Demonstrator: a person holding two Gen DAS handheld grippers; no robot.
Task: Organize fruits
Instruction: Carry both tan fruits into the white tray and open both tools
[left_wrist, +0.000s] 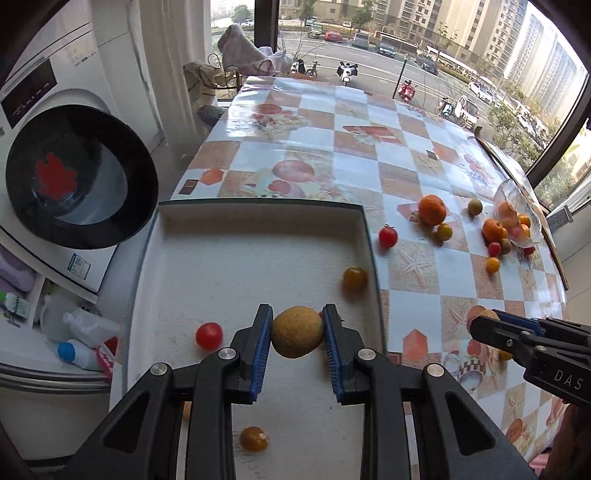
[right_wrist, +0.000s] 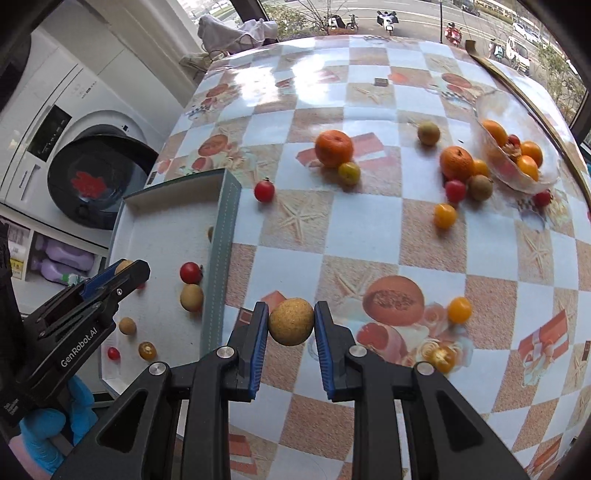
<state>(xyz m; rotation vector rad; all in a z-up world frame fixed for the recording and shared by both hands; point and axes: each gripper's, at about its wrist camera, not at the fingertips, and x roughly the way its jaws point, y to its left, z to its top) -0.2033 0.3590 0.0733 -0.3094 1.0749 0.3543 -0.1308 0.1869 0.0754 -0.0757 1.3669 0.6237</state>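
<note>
- The left gripper (left_wrist: 297, 332) was clamped on a tan, rough-skinned round fruit (left_wrist: 297, 331), jaws narrow and pressing on both its sides; it hung over the floor of the white tray (left_wrist: 258, 221).
- The right gripper (right_wrist: 291, 322) held a second tan fruit (right_wrist: 291, 321) the same way, over the checked worktop (right_wrist: 369, 229) just right of the tray's teal wall (right_wrist: 225, 236).
- Contents of the tray: a red cherry tomato (left_wrist: 209, 335), a yellow-brown fruit (left_wrist: 354, 279) against the right wall and an amber one (left_wrist: 253, 438) near the front. Oranges (right_wrist: 334, 147) and small fruits lay scattered across the worktop, more in a tipped glass bowl (right_wrist: 532, 184) at the far right.
- Risk, judged: each fruit was held only at the pad tips on a curved surface; a squeeze slightly off centre or a jolt could let it roll out. Released from height, the left fruit would likely bounce and strike the tomato beside it.
- Risk, judged: the right gripper must clear the tray wall; a low pass would catch the rim and shift the tray, which sat close to the worktop's left edge above a washing machine (right_wrist: 59, 147).
- Risk, judged: both grippers were near each other at the tray's right side; converging there invites a collision.
- Open room: the tray's middle and back were bare, the best ground for release. The worktop's far half was also free.
</note>
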